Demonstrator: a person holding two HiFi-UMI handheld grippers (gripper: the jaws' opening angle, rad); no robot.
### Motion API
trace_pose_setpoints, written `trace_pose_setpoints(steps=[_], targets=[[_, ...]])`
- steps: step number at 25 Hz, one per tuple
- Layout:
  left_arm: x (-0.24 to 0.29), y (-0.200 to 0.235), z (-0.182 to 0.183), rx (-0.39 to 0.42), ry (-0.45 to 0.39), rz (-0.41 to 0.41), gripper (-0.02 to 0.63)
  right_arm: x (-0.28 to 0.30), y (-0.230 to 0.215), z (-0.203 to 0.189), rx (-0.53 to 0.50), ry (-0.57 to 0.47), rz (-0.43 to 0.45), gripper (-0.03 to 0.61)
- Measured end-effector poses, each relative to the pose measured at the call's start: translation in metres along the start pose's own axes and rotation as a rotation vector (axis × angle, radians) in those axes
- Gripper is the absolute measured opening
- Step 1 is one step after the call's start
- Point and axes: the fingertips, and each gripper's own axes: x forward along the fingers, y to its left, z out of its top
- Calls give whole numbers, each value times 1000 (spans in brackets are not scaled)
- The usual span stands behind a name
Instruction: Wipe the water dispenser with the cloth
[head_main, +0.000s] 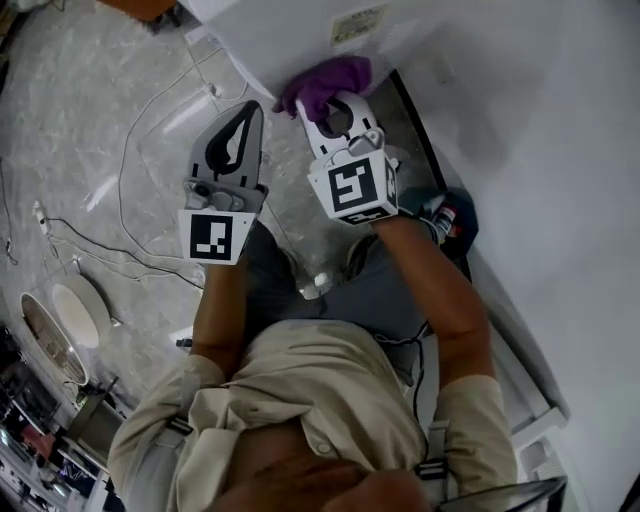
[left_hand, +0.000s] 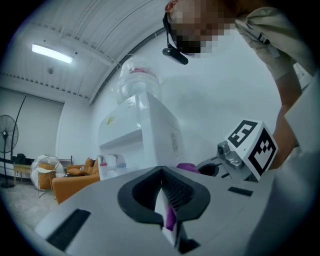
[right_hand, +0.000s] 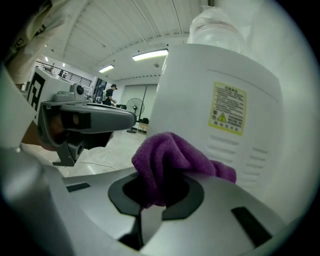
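The white water dispenser (head_main: 290, 30) stands at the top of the head view, with its bottle (left_hand: 136, 75) on top. My right gripper (head_main: 335, 112) is shut on a purple cloth (head_main: 326, 82), which presses against the dispenser's side panel. In the right gripper view the cloth (right_hand: 170, 157) bunches out of the jaws just below a yellow label (right_hand: 229, 107). My left gripper (head_main: 236, 140) hangs beside it to the left, shut with nothing held, apart from the dispenser. In the left gripper view the dispenser (left_hand: 145, 132) and the cloth (left_hand: 187, 167) lie ahead.
Cables (head_main: 140, 130) trail over the pale marble floor and a round white object (head_main: 78, 310) lies at the left. A white wall (head_main: 560, 150) runs along the right. Farther back in the room are an orange sofa (left_hand: 75, 182) and a standing fan (left_hand: 7, 135).
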Motion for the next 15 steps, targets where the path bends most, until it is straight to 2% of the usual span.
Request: trace_pose_setpoints(steps=[4,8,11,15], targets=[[0,-2,30,-13,50,-24,17,-5,9,23,-14,45,73,46],[3,2,64,1,69,-44,17,-13,-13,28,-99,102,107,46],[0,9,84,0,89,-42,17,-20,-55,20,-116,161,60,46],[-11,19,107,-11,117,-32,17,-34,-118,14,-54,245,-53,46]])
